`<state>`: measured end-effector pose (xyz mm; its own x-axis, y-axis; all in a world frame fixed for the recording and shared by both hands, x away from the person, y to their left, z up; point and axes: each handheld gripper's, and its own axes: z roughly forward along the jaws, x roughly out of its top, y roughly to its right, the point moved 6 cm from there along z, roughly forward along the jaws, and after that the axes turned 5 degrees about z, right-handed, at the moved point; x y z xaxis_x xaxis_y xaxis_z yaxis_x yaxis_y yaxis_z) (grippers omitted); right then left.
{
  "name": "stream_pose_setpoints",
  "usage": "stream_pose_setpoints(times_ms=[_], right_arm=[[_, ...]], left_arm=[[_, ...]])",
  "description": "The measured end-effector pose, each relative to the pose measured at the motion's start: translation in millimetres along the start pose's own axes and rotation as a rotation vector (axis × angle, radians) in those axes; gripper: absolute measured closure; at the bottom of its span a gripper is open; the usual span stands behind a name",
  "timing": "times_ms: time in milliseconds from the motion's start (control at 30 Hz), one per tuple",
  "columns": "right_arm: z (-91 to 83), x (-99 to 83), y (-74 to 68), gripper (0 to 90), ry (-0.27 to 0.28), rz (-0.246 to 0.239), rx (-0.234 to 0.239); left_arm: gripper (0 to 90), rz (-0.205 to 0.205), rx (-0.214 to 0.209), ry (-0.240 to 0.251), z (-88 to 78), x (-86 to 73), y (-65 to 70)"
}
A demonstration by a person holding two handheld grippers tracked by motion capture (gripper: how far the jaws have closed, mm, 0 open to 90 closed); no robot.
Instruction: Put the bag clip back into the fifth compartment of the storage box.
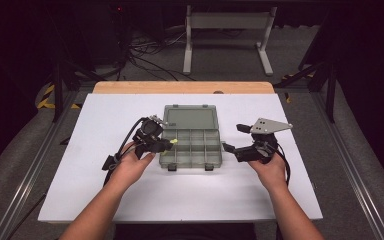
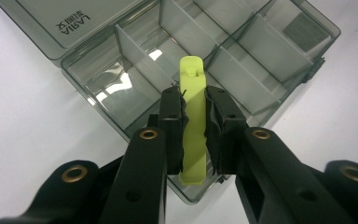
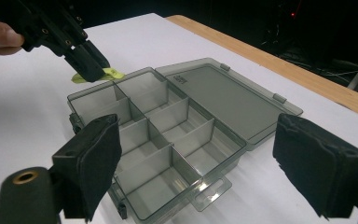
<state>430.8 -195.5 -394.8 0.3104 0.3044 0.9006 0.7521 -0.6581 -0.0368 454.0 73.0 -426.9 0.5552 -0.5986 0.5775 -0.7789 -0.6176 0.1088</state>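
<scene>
A smoky clear compartment box (image 1: 191, 148) lies open mid-table, its lid (image 1: 190, 117) folded back flat. My left gripper (image 1: 167, 145) is shut on a small yellow-green plastic piece (image 2: 193, 119), held over the box's left edge above a compartment (image 2: 121, 88). From the right gripper view the same piece (image 3: 107, 73) pokes out past the left gripper's fingers (image 3: 86, 58). My right gripper (image 1: 232, 137) stands open just right of the box, nothing between its pads (image 3: 95, 161); the box (image 3: 168, 140) lies beyond them.
The box sits on a white tabletop (image 1: 130, 195) with a wooden strip (image 1: 180, 87) along the far edge. A grey metal stand (image 1: 227, 35) and cables are on the floor beyond. The compartments look bare.
</scene>
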Motion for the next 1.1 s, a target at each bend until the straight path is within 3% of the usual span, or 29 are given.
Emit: stream_pose_setpoints(times_ms=[400, 1100], right_arm=[[0.2, -0.3, -0.1, 15.9, -0.002, -0.003, 0.000], [0.5, -0.6, -0.2, 15.9, -0.004, -0.002, 0.002]], left_arm=[[77.6, -0.031, -0.007, -0.022, 13.7, -6.2, -2.3], [77.4, -0.056, -0.017, -0.044, 19.4, -13.7, -1.2]])
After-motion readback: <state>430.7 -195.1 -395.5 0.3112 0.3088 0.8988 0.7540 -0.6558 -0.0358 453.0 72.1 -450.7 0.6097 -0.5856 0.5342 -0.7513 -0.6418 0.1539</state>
